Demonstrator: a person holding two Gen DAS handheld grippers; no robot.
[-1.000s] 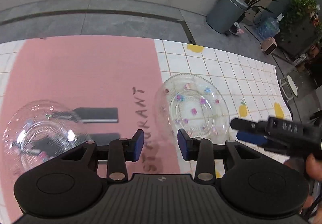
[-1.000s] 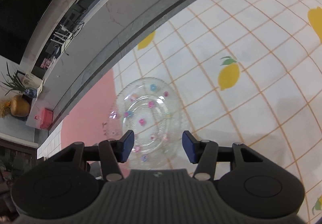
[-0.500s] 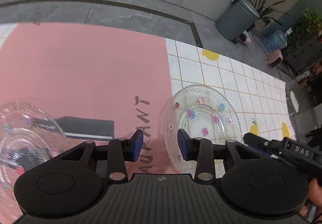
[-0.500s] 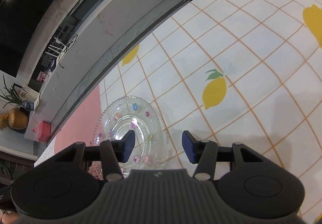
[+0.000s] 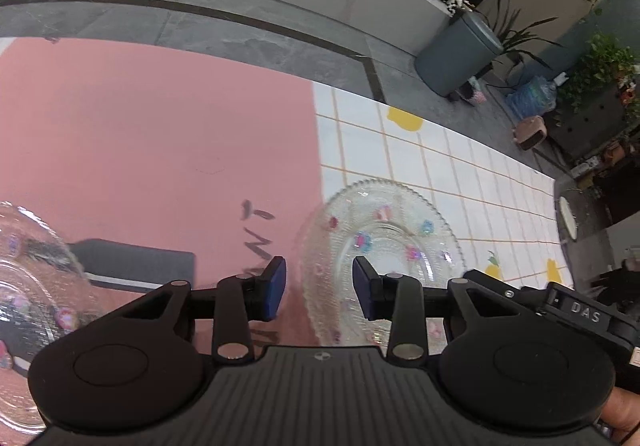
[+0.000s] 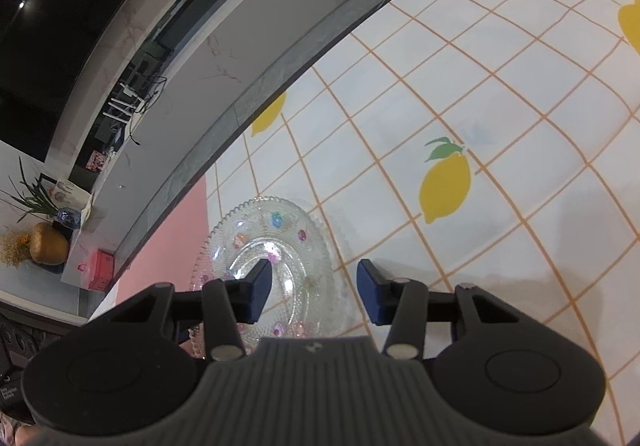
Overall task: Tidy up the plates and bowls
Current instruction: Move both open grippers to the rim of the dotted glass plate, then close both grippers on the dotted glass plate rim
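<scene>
Because the glass plate (image 6: 276, 270) lies flat where the pink mat (image 5: 160, 149) meets the lemon-tiled cloth (image 6: 500, 105), just under my right gripper (image 6: 312, 292), I keep its narrowing jaws apart astride the near rim, while my left gripper (image 5: 318, 294) waits open beside.

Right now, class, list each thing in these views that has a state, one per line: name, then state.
Glass plate: upright, flat on the tablecloth, empty, straddling the pink and tiled parts.
Glass bowl: upright on the pink part, ungripped.
Left gripper: jaws apart, holding nothing.
Right gripper: jaws just closing, nothing pressed between them.
</scene>
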